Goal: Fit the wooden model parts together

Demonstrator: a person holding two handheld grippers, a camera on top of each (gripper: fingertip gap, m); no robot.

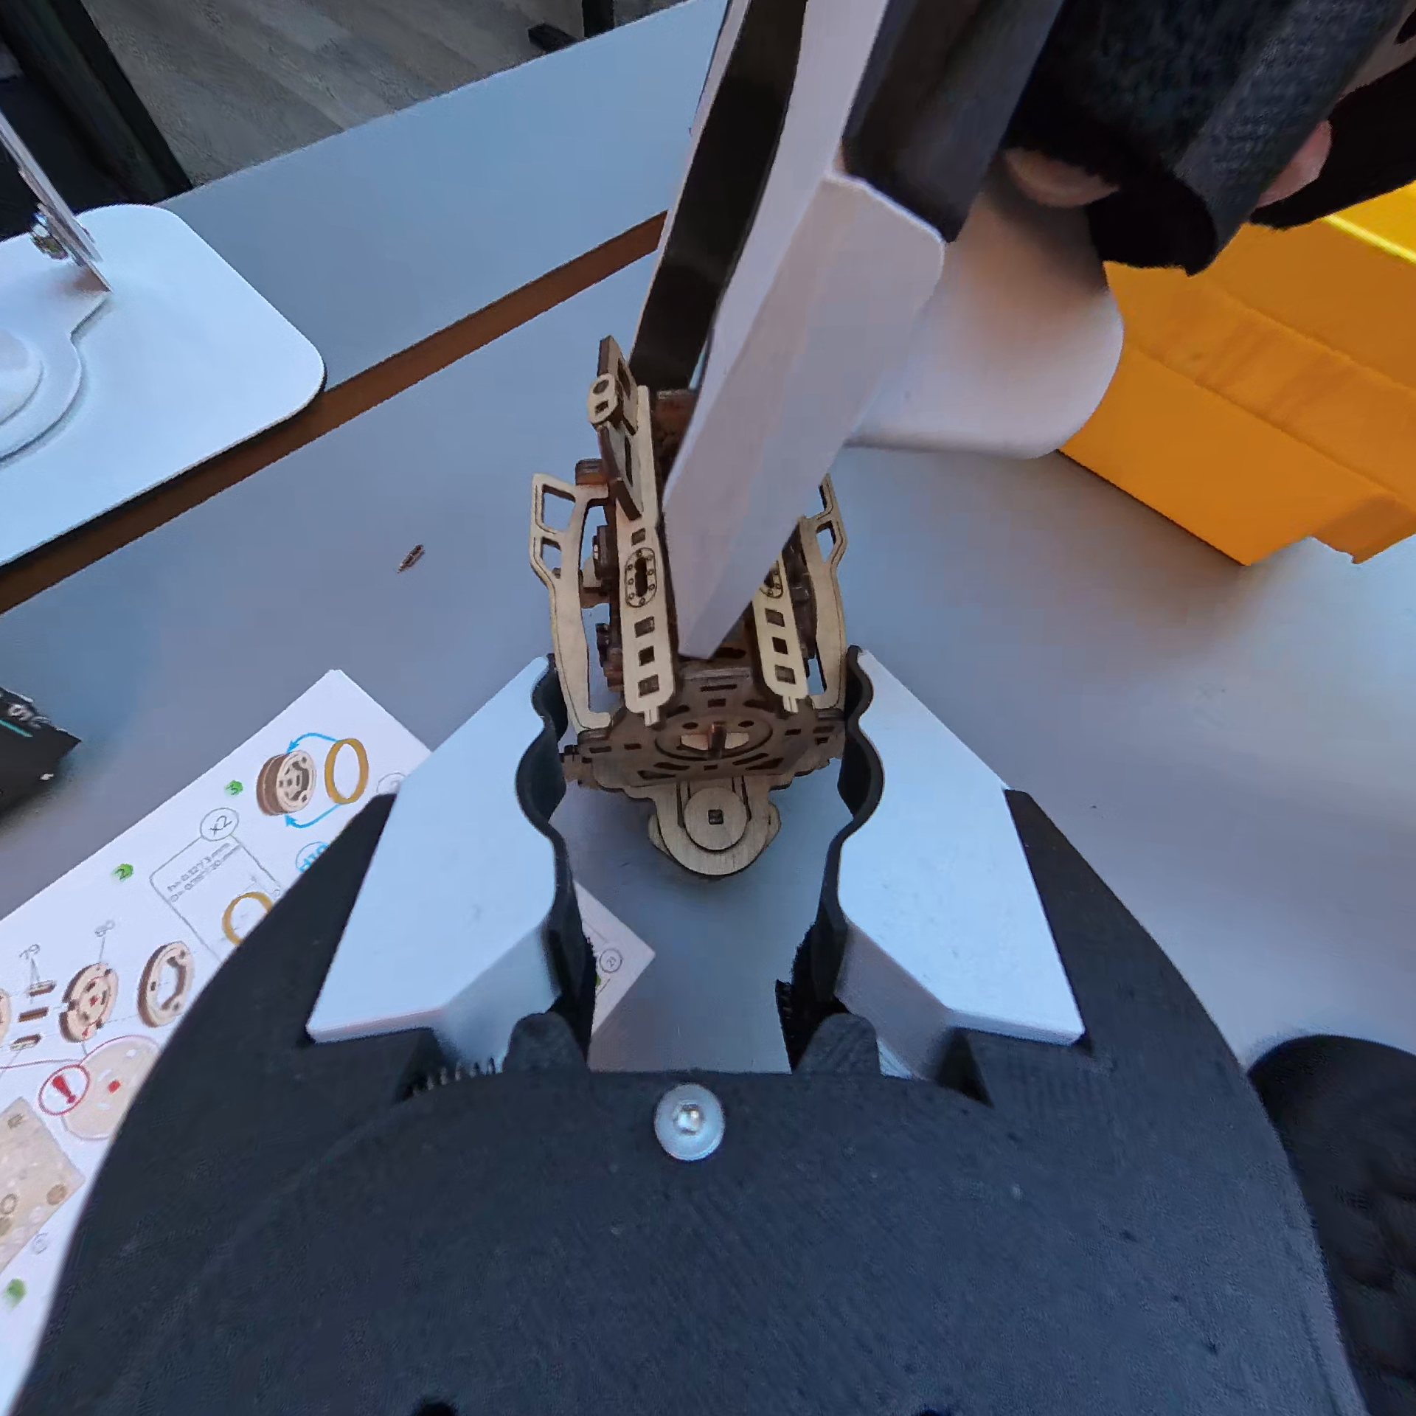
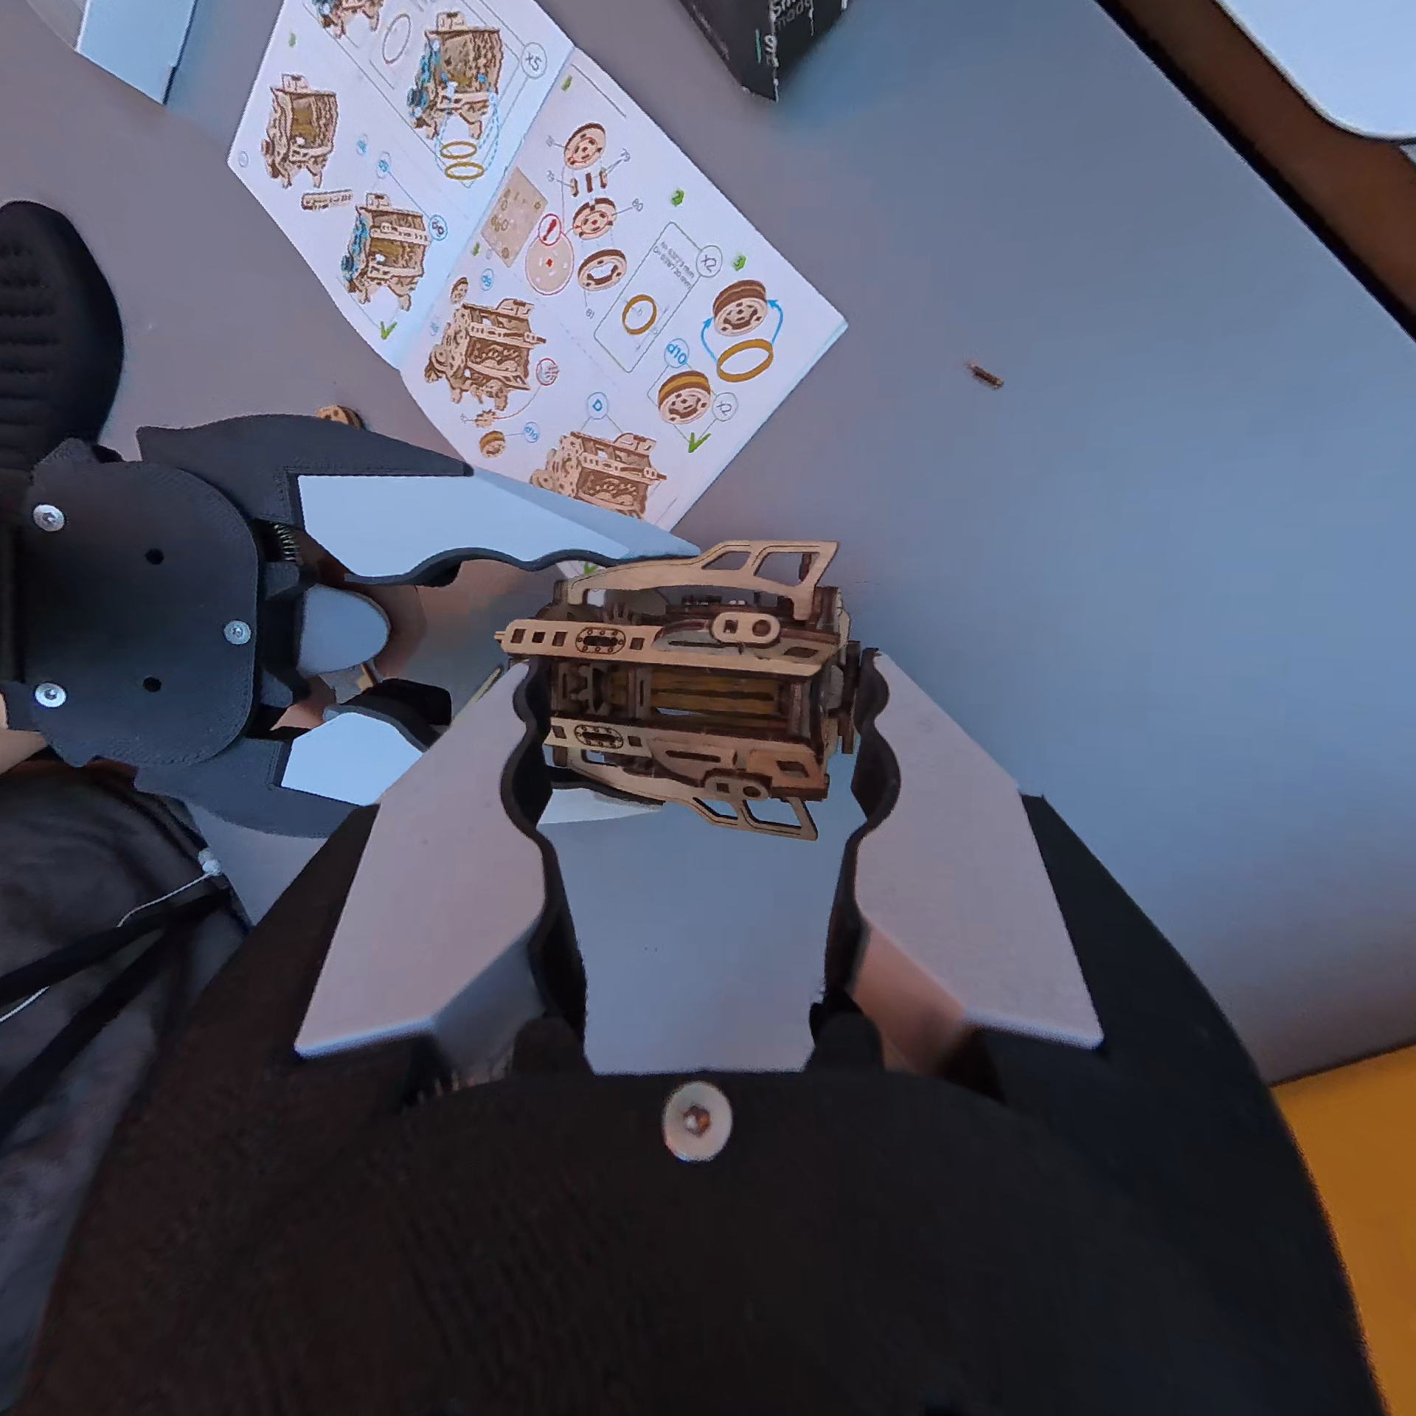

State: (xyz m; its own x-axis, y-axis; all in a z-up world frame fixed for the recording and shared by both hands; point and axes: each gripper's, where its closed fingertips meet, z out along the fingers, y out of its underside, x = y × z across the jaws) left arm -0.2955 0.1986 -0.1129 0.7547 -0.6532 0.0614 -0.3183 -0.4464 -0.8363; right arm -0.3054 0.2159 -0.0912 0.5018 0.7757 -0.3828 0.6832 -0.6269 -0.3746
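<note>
Evidently the laser-cut pale wooden model body sat clamped between the right gripper pads, above the grey table. The left gripper flanked its base plate, contact unclear; squeezing should stay gentle on thin side frames.

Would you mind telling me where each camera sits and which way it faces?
Left wrist view: on the left gripper, looking along its fingers at the wooden model; the right gripper and a gloved hand enter from above.
Right wrist view: on the right gripper, looking down at the wooden model; the left gripper reaches in from the left.
Both share the model, the instruction sheet and the grey table.
</note>
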